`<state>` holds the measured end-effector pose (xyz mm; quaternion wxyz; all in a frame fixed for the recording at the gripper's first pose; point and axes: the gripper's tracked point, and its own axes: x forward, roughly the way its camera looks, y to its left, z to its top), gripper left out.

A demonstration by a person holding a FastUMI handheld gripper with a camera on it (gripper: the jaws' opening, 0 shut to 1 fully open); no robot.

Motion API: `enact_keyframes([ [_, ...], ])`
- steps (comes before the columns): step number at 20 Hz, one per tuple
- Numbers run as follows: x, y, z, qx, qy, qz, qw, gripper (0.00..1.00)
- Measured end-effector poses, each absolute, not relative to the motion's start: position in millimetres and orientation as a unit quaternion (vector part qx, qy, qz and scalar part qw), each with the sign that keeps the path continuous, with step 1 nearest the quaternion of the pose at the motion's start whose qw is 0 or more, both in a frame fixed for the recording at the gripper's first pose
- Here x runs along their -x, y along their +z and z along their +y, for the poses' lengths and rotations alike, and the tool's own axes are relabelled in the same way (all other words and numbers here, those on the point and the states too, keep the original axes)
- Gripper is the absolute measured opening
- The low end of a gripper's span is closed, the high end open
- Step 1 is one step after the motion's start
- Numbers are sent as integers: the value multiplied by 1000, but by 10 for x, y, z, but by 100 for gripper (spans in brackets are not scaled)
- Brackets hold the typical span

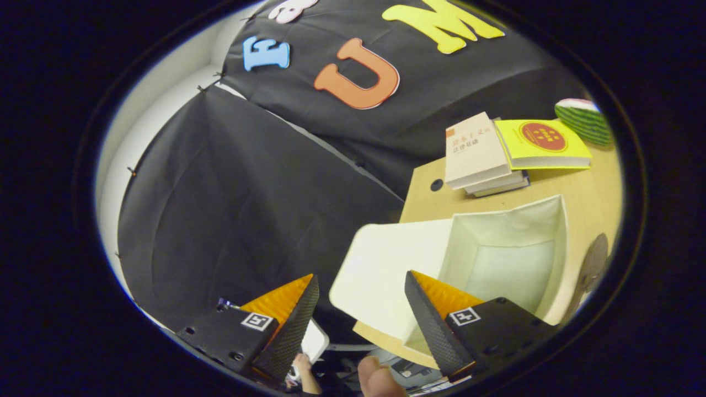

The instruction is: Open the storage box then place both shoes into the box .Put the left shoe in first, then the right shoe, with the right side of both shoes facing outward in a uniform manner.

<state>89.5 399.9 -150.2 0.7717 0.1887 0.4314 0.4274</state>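
A white fabric storage box (554, 242) stands on the wooden table (579, 190), its lid (386, 275) swung open and hanging past the table's edge. The inside of the box looks bare. My gripper (361, 289) is open, tilted, with nothing between its fingers. One finger lies over the box's near wall, the other hangs off the table in front of the black cloth. The open lid sits just ahead, between the two fingers. A dark rounded shape (593, 267) lies past the box's far side; I cannot tell what it is.
A stack of books (480, 154) with a yellow book (543, 144) lies on the table behind the box. A watermelon-patterned object (584, 118) sits beyond them. A hand (378, 377) shows below the fingers. Black cloth walls close the booth around the table.
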Motion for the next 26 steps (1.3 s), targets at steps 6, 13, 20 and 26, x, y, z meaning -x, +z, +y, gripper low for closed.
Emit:
enact_keyframes([
  [6, -815, -1904, 3268, -176, 417, 481, 751, 100],
  [13, -888, -2505, 2243, -119, 341, 558, 748, 100],
  [20, -1106, -2786, 1377, 23, 249, 532, 809, 100],
  [26, -1319, -2929, 703, 134, 162, 508, 835, 100],
])
